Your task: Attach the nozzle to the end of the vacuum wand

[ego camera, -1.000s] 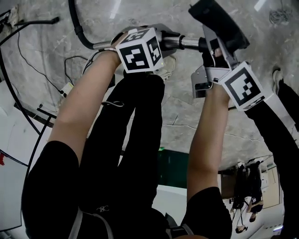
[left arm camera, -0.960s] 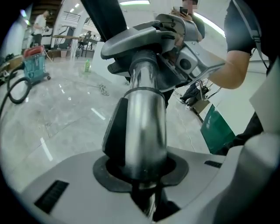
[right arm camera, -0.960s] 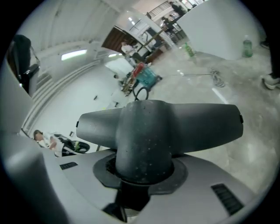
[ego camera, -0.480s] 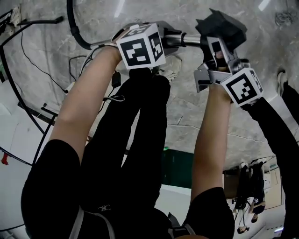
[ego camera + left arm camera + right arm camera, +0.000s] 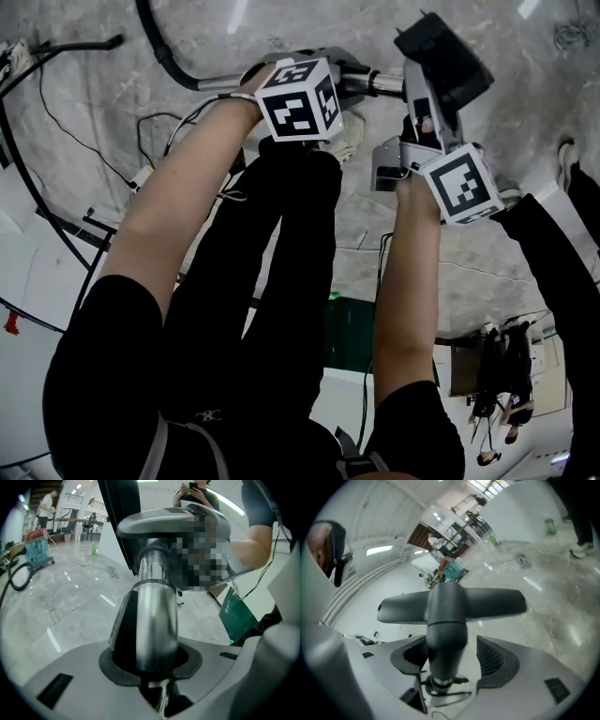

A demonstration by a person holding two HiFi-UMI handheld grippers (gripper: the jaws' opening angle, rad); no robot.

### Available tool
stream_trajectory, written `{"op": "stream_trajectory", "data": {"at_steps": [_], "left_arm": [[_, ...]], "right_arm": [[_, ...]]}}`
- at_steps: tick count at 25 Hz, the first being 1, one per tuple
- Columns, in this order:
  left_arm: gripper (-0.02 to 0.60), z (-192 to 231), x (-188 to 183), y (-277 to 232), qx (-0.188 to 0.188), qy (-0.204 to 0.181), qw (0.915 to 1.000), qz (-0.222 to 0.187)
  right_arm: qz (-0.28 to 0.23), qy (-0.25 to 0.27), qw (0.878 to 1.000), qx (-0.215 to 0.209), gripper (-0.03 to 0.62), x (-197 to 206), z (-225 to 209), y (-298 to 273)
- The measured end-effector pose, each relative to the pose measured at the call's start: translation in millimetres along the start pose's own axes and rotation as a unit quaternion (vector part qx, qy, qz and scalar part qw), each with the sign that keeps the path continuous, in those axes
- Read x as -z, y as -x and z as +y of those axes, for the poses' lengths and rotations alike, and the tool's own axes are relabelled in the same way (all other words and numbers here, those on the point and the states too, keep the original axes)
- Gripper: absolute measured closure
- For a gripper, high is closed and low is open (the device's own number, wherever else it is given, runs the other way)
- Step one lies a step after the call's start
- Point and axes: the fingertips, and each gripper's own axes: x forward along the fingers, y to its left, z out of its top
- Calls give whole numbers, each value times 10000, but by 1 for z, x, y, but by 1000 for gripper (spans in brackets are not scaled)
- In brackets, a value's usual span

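Observation:
The metal vacuum wand (image 5: 367,82) runs level in front of me, and my left gripper (image 5: 328,73) is shut on it. In the left gripper view the shiny wand (image 5: 152,620) fills the space between the jaws of that gripper (image 5: 151,665). The black floor nozzle (image 5: 442,58) sits on the wand's right end. My right gripper (image 5: 419,111) is at the nozzle's neck. In the right gripper view the T-shaped nozzle (image 5: 449,604) stands between the jaws of my right gripper (image 5: 450,660). They are opening, and the right pad (image 5: 493,660) is clear of the neck.
A black hose (image 5: 161,58) curves away from the wand at the upper left, over a grey marble floor with thin cables (image 5: 56,112). My legs and a white shoe (image 5: 343,141) are below the wand. Another person's dark leg (image 5: 562,244) stands at the right.
My right gripper's marker cube has shifted left and a little down in the head view. The left cube has slid slightly right. The nozzle stays at the wand's end.

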Motion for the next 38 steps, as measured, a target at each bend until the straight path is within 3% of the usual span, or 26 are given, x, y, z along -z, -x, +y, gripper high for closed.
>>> {"op": "stream_trajectory", "data": {"at_steps": [3, 6, 8, 10, 12, 15, 20, 25, 30, 32, 33, 34, 35, 38], "left_arm": [[456, 19, 17, -26, -188, 74, 9996, 197], [456, 23, 45, -69, -138, 127, 9979, 621], [456, 24, 71, -106, -41, 156, 9949, 1000], [456, 20, 100, -139, 148, 231, 9895, 1419], [456, 13, 124, -164, 330, 272, 9838, 1741], [456, 10, 142, -184, 462, 249, 9803, 1902], [444, 44, 144, -188, -431, 328, 9851, 1631], [287, 60, 150, -161, -724, 542, 9794, 1806], [288, 59, 110, -95, -1202, 736, 9822, 1244], [294, 56, 74, -54, -1387, 1108, 9810, 778], [373, 57, 52, -29, -1564, 1356, 9772, 478], [504, 59, 30, -2, -1793, 1578, 9709, 155], [571, 59, 8, 26, -2005, 1744, 9639, -145], [572, 46, -51, 107, -2336, 1916, 9506, -716]], "right_arm": [[231, -701, 9963, 431, 283, 29, -40, 31], [446, -445, 9958, 670, 298, 55, -61, 65], [240, 17, 9961, 849, 533, 60, -69, 74], [152, 280, 9946, 988, 576, 63, -82, 75], [133, 192, 9953, 944, 576, 64, -94, 72], [92, 106, 9966, 816, 576, 59, -107, 66], [2, -63, 9977, 676, 576, 54, -111, 62], [25, -98, 9980, 629, 576, 46, -93, 69], [-114, 269, 9967, 762, 576, 22, -60, 90], [-194, 509, 9953, 805, 576, 6, -38, 98], [-233, 652, 9942, 821, 576, -3, -26, 102], [-275, 806, 9929, 835, 576, -13, -12, 106], [-325, 963, 9912, 847, 577, -24, 3, 111], [-541, 1348, 9855, 875, 577, -57, 56, 133]]}}
